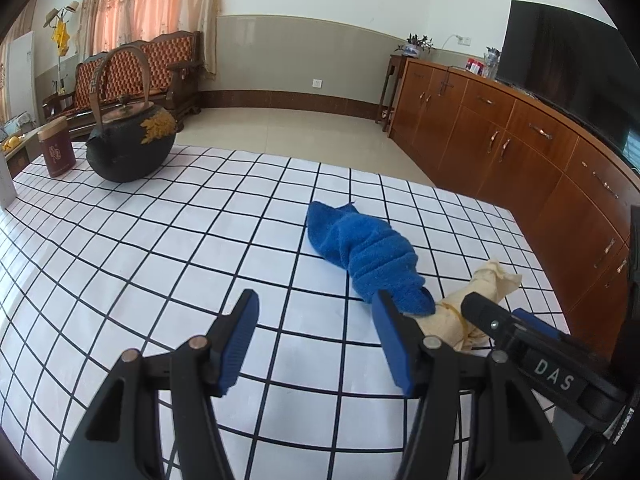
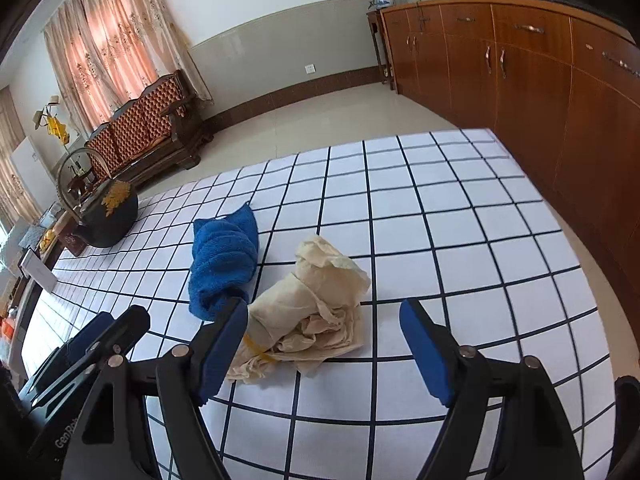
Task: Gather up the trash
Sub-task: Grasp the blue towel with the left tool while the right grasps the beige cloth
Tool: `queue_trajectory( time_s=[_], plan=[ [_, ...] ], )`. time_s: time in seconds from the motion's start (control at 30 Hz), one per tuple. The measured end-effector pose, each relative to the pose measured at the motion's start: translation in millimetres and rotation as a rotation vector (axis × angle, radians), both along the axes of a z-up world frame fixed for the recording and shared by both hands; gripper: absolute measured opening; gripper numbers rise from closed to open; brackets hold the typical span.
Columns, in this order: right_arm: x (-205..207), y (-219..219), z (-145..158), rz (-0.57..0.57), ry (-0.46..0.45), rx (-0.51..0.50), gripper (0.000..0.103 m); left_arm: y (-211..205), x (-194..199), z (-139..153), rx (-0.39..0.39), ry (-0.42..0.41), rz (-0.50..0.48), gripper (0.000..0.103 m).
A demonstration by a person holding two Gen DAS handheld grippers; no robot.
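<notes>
A crumpled cream paper wad (image 2: 316,312) lies on the white checked tablecloth (image 2: 440,240), touching a rumpled blue cloth (image 2: 224,260). My right gripper (image 2: 326,326) is open and empty, its jaws low over the table with the wad between them, nearer the left one. My left gripper (image 1: 316,320) is open and empty, hovering over bare cloth just left of the blue cloth (image 1: 368,256). In the left wrist view the paper wad (image 1: 476,300) lies to the right, partly hidden by the right gripper's black finger (image 1: 492,316).
A black cast-iron teapot (image 1: 130,144) and a maroon tin (image 1: 57,151) stand at the table's far left. A white card (image 2: 38,270) stands at the left edge. A long wooden cabinet (image 1: 520,152) runs along the right, across a gap from the table's right edge.
</notes>
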State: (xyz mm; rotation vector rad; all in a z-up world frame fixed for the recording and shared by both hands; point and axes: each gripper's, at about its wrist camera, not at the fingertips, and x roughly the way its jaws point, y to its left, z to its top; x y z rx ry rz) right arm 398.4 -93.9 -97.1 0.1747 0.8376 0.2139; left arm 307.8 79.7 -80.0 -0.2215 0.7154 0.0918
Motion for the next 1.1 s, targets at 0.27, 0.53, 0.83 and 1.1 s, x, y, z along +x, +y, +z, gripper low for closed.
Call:
queue_trajectory(
  time_s=[0.27, 0.53, 0.83, 1.1],
  plan=[
    [7, 4, 0, 0.009, -0.014, -0.023, 0.08, -3, 9, -2, -0.003, -0.001, 0.0, 0.06],
    [12, -2, -1, -0.004, -0.026, -0.077, 0.054, -11, 14, -5, -0.008, 0.008, -0.015, 0.06],
    [25, -28, 1, -0.066, -0.022, -0.086, 0.054, -20, 22, -7, -0.024, 0.015, -0.033, 0.06],
    [40, -42, 2, -0.092, -0.015, -0.084, 0.055, -29, 32, -9, -0.047, 0.018, -0.046, 0.06]
  ],
)
